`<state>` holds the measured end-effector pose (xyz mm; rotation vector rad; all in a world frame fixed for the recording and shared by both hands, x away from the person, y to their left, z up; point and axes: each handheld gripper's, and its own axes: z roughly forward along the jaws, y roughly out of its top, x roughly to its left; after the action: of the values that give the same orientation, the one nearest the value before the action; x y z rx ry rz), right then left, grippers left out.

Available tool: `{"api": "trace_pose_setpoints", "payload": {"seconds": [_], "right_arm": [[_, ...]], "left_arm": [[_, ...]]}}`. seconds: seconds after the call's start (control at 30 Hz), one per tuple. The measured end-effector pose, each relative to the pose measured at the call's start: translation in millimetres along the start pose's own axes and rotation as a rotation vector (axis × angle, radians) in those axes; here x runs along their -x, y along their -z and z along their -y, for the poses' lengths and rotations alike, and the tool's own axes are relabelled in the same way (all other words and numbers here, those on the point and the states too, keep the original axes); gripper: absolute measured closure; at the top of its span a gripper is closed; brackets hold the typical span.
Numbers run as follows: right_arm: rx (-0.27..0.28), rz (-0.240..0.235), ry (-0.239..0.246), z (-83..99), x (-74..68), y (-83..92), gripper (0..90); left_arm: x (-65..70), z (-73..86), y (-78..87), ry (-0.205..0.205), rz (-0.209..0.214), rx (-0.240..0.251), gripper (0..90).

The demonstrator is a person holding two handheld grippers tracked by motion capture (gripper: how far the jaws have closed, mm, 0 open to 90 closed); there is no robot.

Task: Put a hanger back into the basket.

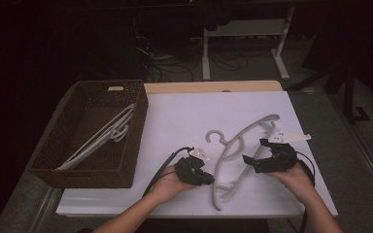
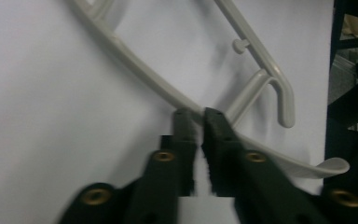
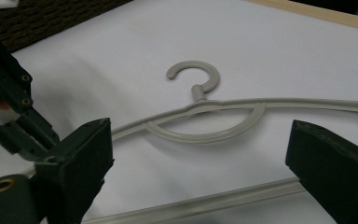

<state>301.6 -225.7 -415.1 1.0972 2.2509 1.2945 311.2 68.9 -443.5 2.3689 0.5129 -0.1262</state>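
Left gripper (image 2: 196, 114), lower centre, jaws nearly closed at the hanger (image 1: 238, 145) arm, apparently gripping its edge to lift it; right gripper (image 1: 262, 155) gapes wide, empty; basket (image 1: 53, 167) waits left.

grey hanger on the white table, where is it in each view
High view: the grey hanger lies centre-right on the white table, between both claws.
Left gripper view: its arm runs from the top to the lower right, just past the jaw tips.
Right gripper view: across the middle, hook up.
Shared landmark: the hanger's hook.
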Motion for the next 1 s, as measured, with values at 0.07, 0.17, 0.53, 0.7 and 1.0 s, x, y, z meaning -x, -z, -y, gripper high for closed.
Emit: {"api": "trace_pose_setpoints", "payload": {"seconds": [0.07, 0.17, 0.53, 0.7, 1.0], "right_arm": [[-0.003, 0.007, -0.015, -3.5, 4.7, -0.6, 12.6], [-0.012, 0.026, -0.042, -11.6, 14.6, -4.6, 17.8], [-0.169, 0.149, -0.100, -35.1, 50.9, -50.3, 56.9], [-0.275, 0.176, -0.130, -37.3, 62.0, -80.4, 79.7], [-0.349, 0.160, -0.120, -38.6, 59.2, -106.1, 88.8]], "left_arm": [[-6.6, 5.1, 9.1, 0.006, -0.017, 0.020, 71.2], [-18.8, 17.8, 26.7, 0.034, -0.034, 0.064, 53.6], [-46.1, 51.5, 69.5, 0.104, -0.141, 0.198, 18.4], [-44.6, 48.8, 67.2, 0.094, -0.161, 0.206, 14.1], [-44.8, 47.6, 70.8, 0.101, -0.174, 0.235, 13.6]]}}
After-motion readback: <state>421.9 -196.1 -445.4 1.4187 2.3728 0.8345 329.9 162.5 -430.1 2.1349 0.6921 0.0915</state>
